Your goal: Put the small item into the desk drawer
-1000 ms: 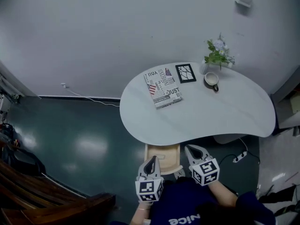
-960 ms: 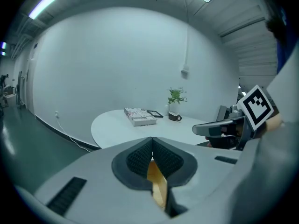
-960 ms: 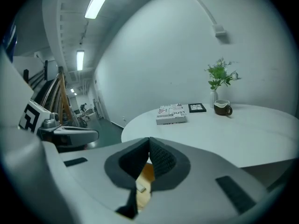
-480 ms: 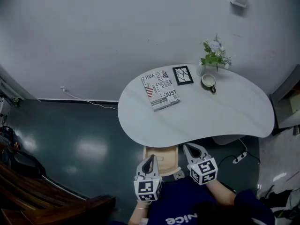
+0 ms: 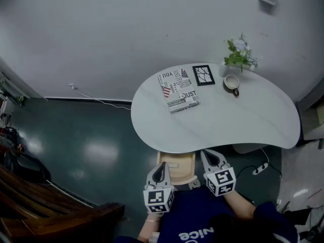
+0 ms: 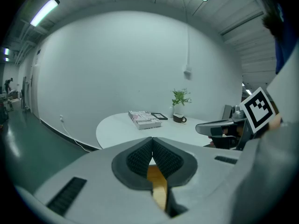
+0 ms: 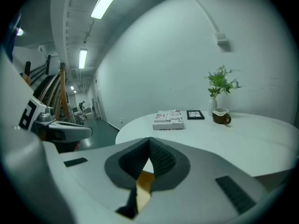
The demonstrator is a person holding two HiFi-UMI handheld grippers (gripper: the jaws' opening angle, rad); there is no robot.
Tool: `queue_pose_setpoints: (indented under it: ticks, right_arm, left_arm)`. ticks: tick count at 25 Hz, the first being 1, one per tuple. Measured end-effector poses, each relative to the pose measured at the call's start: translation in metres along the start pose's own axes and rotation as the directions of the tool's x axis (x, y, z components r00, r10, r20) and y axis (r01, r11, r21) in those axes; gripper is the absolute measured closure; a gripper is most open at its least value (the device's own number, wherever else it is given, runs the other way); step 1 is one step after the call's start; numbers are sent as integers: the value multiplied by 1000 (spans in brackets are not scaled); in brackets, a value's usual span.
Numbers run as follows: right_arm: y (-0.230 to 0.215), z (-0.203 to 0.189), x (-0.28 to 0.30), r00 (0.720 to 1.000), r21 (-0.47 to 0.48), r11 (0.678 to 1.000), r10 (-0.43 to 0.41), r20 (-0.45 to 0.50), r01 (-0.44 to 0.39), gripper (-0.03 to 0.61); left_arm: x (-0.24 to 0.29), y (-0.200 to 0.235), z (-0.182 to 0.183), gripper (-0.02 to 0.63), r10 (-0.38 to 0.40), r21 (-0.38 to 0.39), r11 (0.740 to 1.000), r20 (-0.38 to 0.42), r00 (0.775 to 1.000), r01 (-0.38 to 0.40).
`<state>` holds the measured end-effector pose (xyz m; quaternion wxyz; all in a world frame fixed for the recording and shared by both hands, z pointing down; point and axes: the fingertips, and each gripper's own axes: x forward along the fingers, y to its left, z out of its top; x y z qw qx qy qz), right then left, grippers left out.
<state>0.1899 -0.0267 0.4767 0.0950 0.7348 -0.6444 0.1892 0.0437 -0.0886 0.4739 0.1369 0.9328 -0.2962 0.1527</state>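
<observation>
Wood shows pale below the near edge of the white table [image 5: 243, 120]: the desk drawer [image 5: 186, 172] stands pulled out toward us. A small pale item [image 5: 171, 165] lies inside it, near its left side; it is too small for us to tell what it is. We hold the left gripper [image 5: 161, 167] just over the drawer's left edge. Its jaws are pressed together with nothing between them, and only the wood of the drawer shows below them. We hold the right gripper [image 5: 211, 158] at the drawer's right edge, under the table's rim. Its jaws are likewise closed and empty. On the far part of the table we see a book [image 5: 178, 90], a framed picture [image 5: 203, 75] just beside it, a cup [image 5: 232, 83], and a plant in a vase [image 5: 239, 54] near the wall. All of these stand well apart from both grippers.
</observation>
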Motion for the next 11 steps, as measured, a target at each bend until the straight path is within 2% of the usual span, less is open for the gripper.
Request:
queue_pose_setpoints:
  ticks: [11]
  right_arm:
    - [1,6,6,999,-32,999,-21,24,22,572]
  left_arm:
    - [-7,13,1,609,44,-32,999,27,999,-43]
